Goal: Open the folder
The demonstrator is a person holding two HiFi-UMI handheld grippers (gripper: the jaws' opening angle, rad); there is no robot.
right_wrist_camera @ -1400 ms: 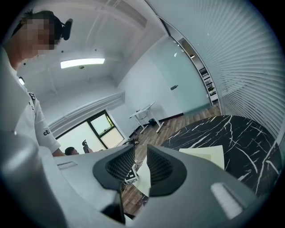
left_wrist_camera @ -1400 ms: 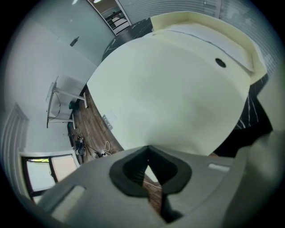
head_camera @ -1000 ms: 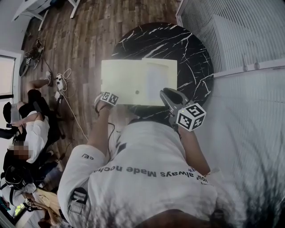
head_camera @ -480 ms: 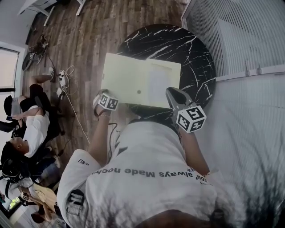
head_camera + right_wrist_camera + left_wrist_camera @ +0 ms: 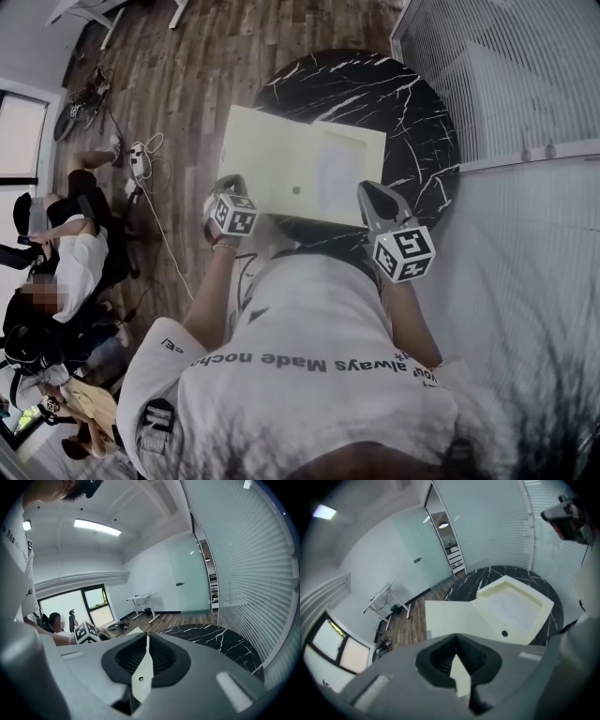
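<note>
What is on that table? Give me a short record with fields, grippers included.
table: round, black marble
folder: pale yellow, lying on the table, small dark dot near its near edge
left gripper: fingers shut on a pale edge of the folder
right gripper: fingers have just been closing; folder edge pinched between them

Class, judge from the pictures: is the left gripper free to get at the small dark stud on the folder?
Probably not yet. The left gripper is shut on the cover of the folder, so it would have to let go first. The stud itself lies uncovered, nothing over it.
</note>
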